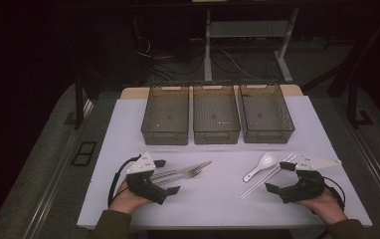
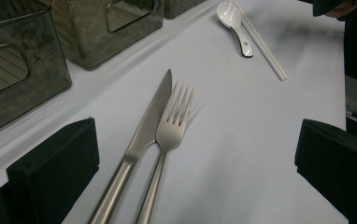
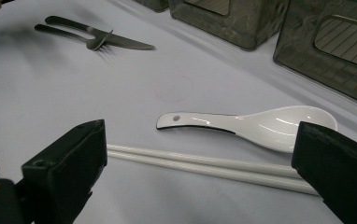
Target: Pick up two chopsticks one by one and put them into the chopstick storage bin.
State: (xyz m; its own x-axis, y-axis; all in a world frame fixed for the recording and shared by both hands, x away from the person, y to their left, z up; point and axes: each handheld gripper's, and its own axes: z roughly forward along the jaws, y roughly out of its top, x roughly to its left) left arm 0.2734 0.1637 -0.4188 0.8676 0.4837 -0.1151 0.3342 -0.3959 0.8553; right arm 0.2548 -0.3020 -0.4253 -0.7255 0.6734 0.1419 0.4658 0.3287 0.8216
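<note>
- Left gripper (image 1: 165, 177): jaws standing wide, holding nothing, facing knife (image 2: 141, 135) and fork (image 2: 169, 133).
- Right gripper (image 1: 279, 177): jaws standing wide, holding nothing, facing spoon (image 3: 260, 125) and chopsticks (image 3: 204, 164).

Two hand-held black two-jaw grippers, left gripper (image 1: 165, 175) and right gripper (image 1: 279, 176), each topped with a pale grey three-cornered plate. Blocky matte black jaws with squared, flat-faced tips; small round hole in one jaw's side, brass-coloured fitting at jaw base. Black cable looping from each body. Olive-green long sleeves (image 1: 109, 225) at both wrists.
</note>
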